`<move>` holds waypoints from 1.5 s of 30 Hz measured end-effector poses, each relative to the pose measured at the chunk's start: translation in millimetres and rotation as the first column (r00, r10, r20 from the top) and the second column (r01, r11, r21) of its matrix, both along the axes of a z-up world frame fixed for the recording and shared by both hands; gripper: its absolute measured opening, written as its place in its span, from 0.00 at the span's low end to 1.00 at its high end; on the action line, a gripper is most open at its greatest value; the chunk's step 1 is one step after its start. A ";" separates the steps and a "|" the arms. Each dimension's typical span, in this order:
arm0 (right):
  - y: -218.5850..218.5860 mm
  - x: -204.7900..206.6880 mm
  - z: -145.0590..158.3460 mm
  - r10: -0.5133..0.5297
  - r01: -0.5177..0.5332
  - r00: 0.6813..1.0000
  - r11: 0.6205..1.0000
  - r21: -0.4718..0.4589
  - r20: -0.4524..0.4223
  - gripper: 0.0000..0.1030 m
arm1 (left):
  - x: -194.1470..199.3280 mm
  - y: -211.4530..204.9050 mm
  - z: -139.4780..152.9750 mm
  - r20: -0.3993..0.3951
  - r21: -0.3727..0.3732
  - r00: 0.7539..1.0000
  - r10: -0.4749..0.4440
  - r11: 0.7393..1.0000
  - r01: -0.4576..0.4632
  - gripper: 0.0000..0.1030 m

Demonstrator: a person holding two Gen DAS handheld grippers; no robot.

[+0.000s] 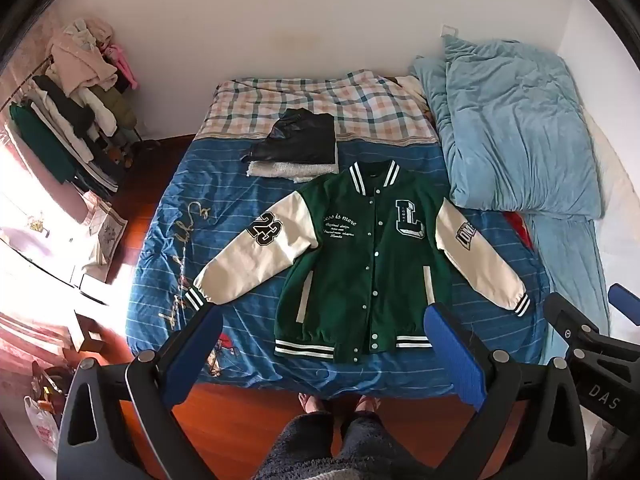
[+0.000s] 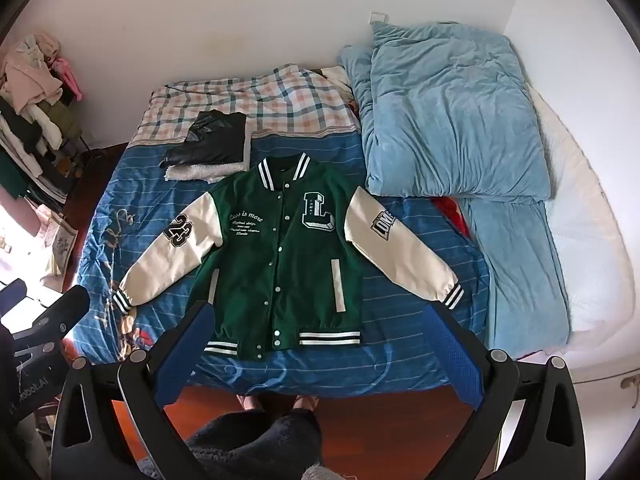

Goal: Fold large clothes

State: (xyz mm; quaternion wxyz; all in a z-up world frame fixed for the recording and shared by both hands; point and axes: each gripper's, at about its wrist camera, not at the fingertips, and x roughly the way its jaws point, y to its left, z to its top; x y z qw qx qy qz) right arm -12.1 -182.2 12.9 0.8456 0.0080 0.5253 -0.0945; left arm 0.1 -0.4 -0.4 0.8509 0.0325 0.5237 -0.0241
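Note:
A green varsity jacket (image 1: 360, 264) with cream sleeves lies flat and face up on the blue striped bed cover (image 1: 208, 248), snapped shut, both sleeves spread out to the sides. It also shows in the right wrist view (image 2: 280, 256). My left gripper (image 1: 324, 320) is open and empty, held high above the jacket's hem at the foot of the bed. My right gripper (image 2: 316, 320) is open and empty too, also above the hem. The right gripper also shows at the right edge of the left wrist view (image 1: 592, 332).
A folded black leather garment on a white fleece (image 1: 296, 148) lies behind the jacket's collar. A light blue duvet (image 1: 516, 136) is piled at the right. A checked blanket (image 1: 320, 108) covers the far end. A loaded clothes rack (image 1: 72, 112) stands left. The person's feet (image 1: 340, 402) stand on the wooden floor.

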 end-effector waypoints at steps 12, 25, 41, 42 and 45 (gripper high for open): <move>0.7 -0.6 2.9 -0.002 0.002 1.000 1.000 -0.010 -0.005 1.00 | -0.6 1.0 0.3 0.005 -0.011 1.000 0.000 1.000 0.000 1.00; 3.5 -2.1 4.7 0.001 -0.001 1.000 1.000 -0.012 0.001 1.00 | 0.5 2.5 0.3 0.007 -0.014 1.000 0.003 1.000 -0.003 1.00; 7.3 -1.7 9.7 0.001 0.000 1.000 1.000 -0.014 0.005 1.00 | 6.7 9.5 12.9 0.013 -0.018 1.000 0.004 1.000 -0.004 1.00; 7.2 -1.7 9.7 0.002 -0.002 1.000 1.000 -0.012 0.004 1.00 | 6.6 9.8 13.2 0.014 -0.020 1.000 0.005 1.000 -0.004 1.00; 7.2 -1.7 10.0 0.001 -0.001 1.000 1.000 -0.014 0.005 1.00 | 6.4 10.1 13.2 0.014 -0.021 1.000 0.003 1.000 -0.002 1.00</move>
